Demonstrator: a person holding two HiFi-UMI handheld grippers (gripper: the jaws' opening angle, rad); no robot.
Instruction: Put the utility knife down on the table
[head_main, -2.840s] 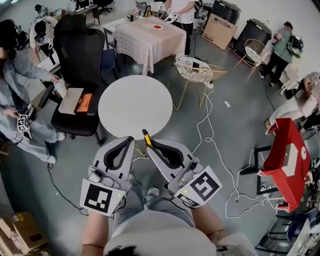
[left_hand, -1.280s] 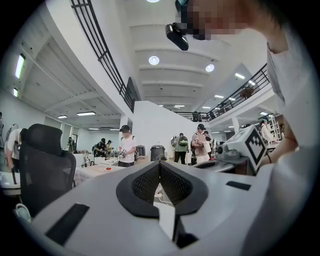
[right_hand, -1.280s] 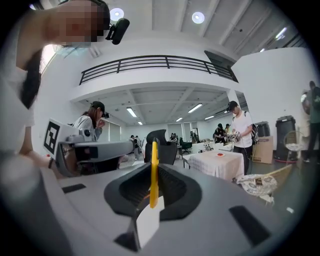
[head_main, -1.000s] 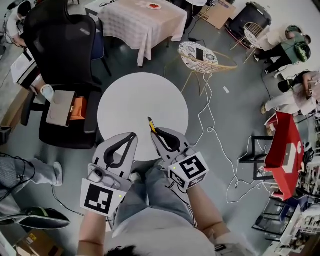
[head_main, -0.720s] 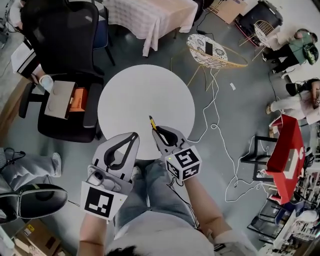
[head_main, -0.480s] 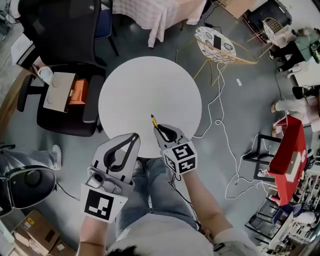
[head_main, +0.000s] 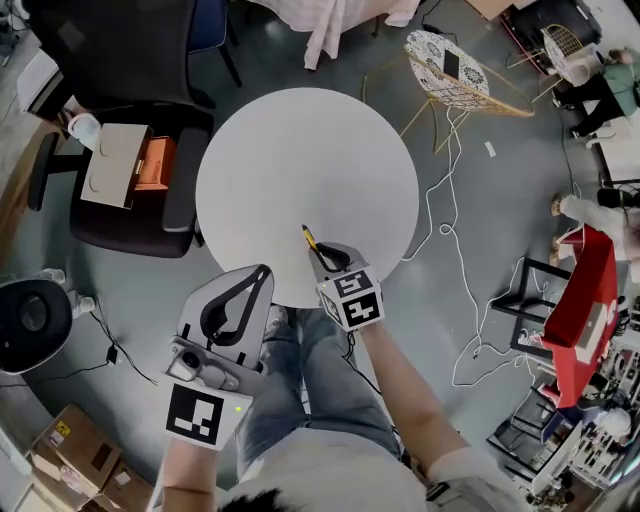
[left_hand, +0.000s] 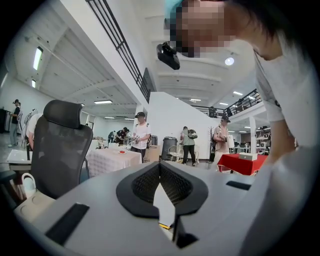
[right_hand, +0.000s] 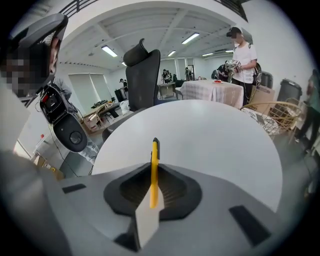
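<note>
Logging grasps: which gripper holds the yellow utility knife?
The right gripper; its jaws clamp the yellow utility knife, while the left gripper is shut, empty.

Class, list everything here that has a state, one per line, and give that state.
Yellow utility knife: clamped between jaws, not yet put down.
Right gripper: shut on the knife.
Left gripper: shut, holding nothing.
Round white table: knife held over its near edge.

The head view looks steeply down from above onto the round white table (head_main: 300, 150); the right gripper view looks low and close across this same table; the left gripper view faces upward, toward the ceiling (left_hand: 75, 55).
</note>
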